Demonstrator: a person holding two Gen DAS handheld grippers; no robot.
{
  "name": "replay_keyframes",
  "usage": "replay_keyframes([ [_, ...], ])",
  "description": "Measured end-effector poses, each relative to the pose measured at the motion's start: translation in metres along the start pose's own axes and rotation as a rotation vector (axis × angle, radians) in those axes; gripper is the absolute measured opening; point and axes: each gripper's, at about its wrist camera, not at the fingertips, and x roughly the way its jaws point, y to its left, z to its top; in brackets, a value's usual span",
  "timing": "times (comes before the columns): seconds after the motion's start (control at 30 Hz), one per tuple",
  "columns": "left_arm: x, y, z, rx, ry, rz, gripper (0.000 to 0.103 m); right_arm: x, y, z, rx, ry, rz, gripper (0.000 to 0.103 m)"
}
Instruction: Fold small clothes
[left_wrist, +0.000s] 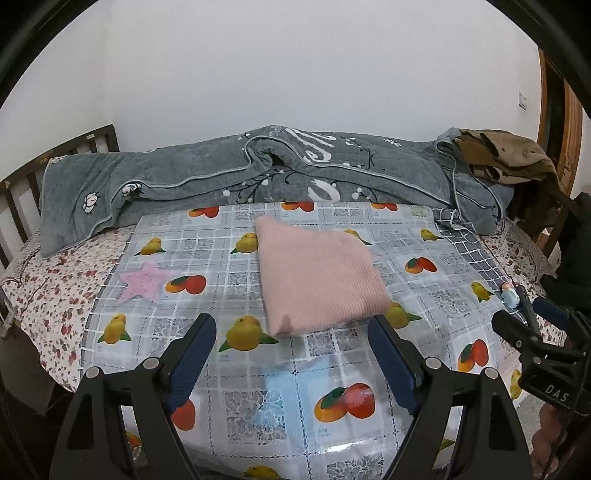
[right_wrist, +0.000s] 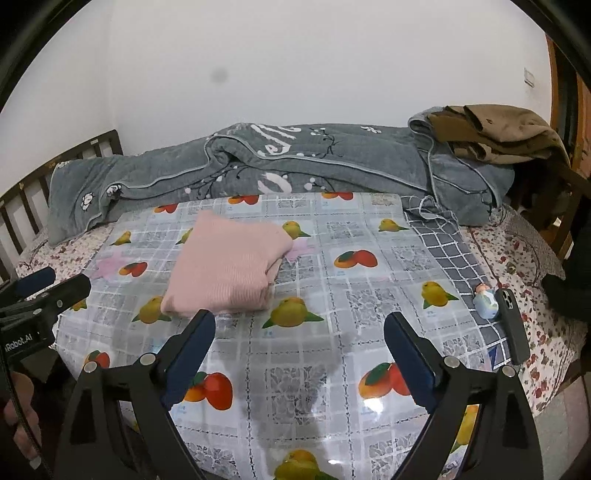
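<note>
A pink knitted garment (left_wrist: 317, 275) lies folded into a neat rectangle on the fruit-print plastic mat (left_wrist: 236, 373); it also shows in the right wrist view (right_wrist: 229, 269). My left gripper (left_wrist: 291, 325) is open and empty, just in front of the garment's near edge, not touching it. My right gripper (right_wrist: 299, 325) is open and empty, in front of and to the right of the garment. The right gripper also shows at the right edge of the left wrist view (left_wrist: 532, 314), and the left gripper at the left edge of the right wrist view (right_wrist: 51, 284).
A grey quilt (left_wrist: 229, 173) is bunched along the wall at the back of the bed. Brown clothes (right_wrist: 498, 136) lie at the back right. A small figurine (right_wrist: 487, 302) and a dark phone (right_wrist: 513, 325) lie on a checked cloth (right_wrist: 447, 251) right of the mat. A wooden headboard (left_wrist: 22, 184) stands left.
</note>
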Motion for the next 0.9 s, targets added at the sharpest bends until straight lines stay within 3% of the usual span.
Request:
replay_keyframes([
  [0.9, -0.008, -0.0045, 0.0008, 0.0, 0.006, -0.003, 0.083, -0.0081, -0.0017, -0.0011, 0.012, 0.002, 0.012, 0.091],
])
